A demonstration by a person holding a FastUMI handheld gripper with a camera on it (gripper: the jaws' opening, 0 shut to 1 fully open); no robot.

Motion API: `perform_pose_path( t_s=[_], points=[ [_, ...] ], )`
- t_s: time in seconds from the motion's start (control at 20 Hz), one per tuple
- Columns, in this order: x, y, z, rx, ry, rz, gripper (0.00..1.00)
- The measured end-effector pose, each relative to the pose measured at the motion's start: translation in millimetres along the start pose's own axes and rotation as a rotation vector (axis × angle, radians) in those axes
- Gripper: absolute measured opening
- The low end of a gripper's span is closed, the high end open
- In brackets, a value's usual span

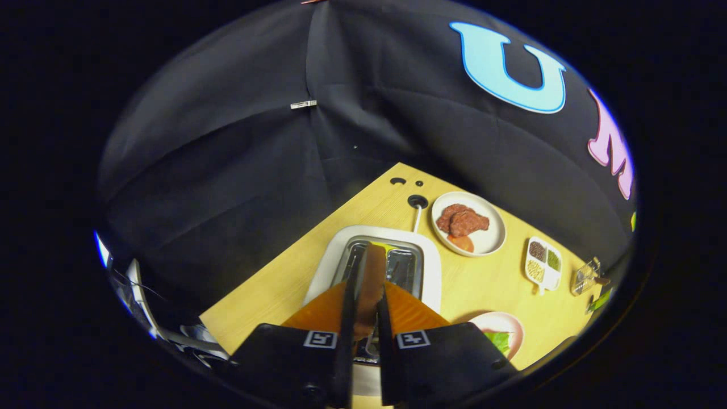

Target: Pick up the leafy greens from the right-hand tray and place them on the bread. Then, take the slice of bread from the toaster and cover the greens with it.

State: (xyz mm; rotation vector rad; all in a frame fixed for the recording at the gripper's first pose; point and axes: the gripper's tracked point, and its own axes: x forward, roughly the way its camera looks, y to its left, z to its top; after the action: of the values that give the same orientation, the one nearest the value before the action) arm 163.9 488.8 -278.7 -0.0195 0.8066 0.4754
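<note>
Both fingers of the gripper (368,295) clamp a bread slice (372,272), hiding part of the toaster (431,272).

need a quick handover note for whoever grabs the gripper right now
Gripper: shut on the brown toasted bread slice, held edge-on between both fingers, above the white toaster with steel slots.
Things: green leafy greens lie on the pink round plate, beside the fingers; whether bread lies under them cannot be told. White plate of meat and divided seed dish sit beyond on the wooden table.
Done: slice is gripped.
Left: carry it over and cover the greens.
</note>
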Motion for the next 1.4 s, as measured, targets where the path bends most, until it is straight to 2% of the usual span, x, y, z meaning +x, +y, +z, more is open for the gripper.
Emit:
perform_pose_path(
  t_s=[0.1, 0.2, 0.55, 0.8, 0.95, 1.15, 1.4],
  points=[
    [-5, 1, 4, 0.002, -0.009, 0.012, 0.15],
    [-9, 5, 7, -0.001, -0.031, 0.037, 0.12],
    [-79, -11, 60, 0.057, -0.206, 0.066, 0.12],
    [-142, -64, 77, 0.112, -0.314, 0.019, 0.12],
    [-167, -121, 55, 0.12, -0.322, -0.075, 0.12],
    [-170, -179, -2, 0.177, -0.262, -0.186, 0.12],
    [-152, -205, -71, 0.297, -0.201, -0.232, 0.11]
  ],
)
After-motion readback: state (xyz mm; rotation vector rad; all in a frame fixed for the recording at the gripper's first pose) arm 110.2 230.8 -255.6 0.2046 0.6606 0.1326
